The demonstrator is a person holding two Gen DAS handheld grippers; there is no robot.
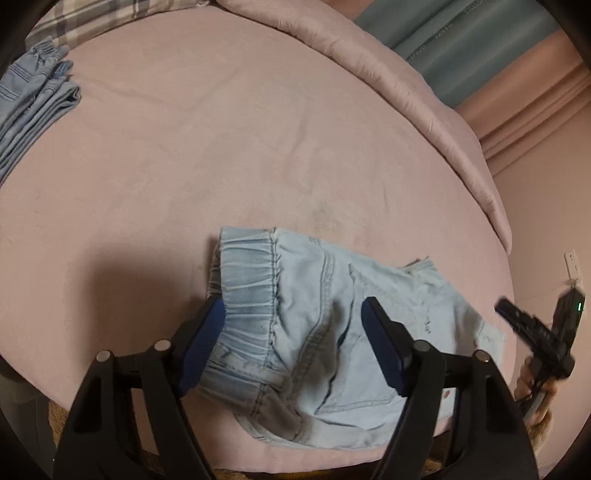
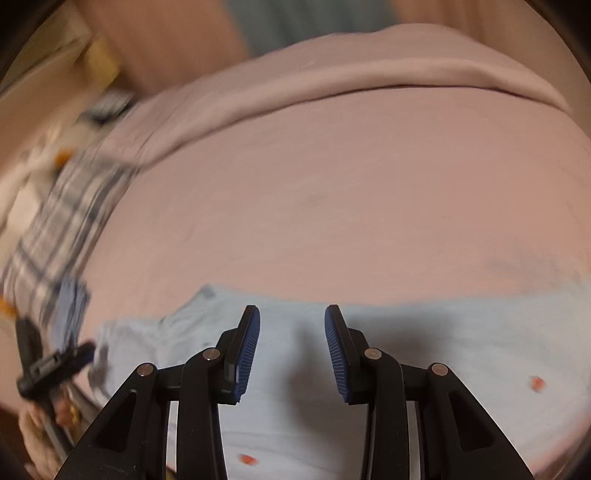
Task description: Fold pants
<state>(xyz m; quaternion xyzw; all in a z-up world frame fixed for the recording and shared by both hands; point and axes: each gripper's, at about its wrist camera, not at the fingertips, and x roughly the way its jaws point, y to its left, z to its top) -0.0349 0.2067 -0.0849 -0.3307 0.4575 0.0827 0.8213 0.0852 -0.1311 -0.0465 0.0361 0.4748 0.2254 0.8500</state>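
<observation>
On the pink bed, near its front edge, the folded pale-blue denim pants are laid in a compact bundle, w/ the gathered elastic waistband turned toward the left in the left wrist view and a back pocket facing up. The left tool is held just above the bundle, pointed down at it; its blue pads are spread wide, 1 at the waistband edge and 1 over the pocket area, and no cloth is pinched btwn them. Whether the left pad brushes the waistband cannot be told.

The right tool is seen over the same pants in the right wrist view, which is blurred. Its 2 ribbed blue pads are set partly apart, w/ nothing clamped; the denim lies below the gap. Small red marks are seen on the fabric.

At the right edge of the left wrist view the right tool is seen from outside, gripped by a hand.

At the far left of the bed a 2nd folded pair of darker blue jeans is seen, well apart from the bundle. A plaid pillow lies at the head of the bed, and a pink comforter is bunched along the far side.
</observation>
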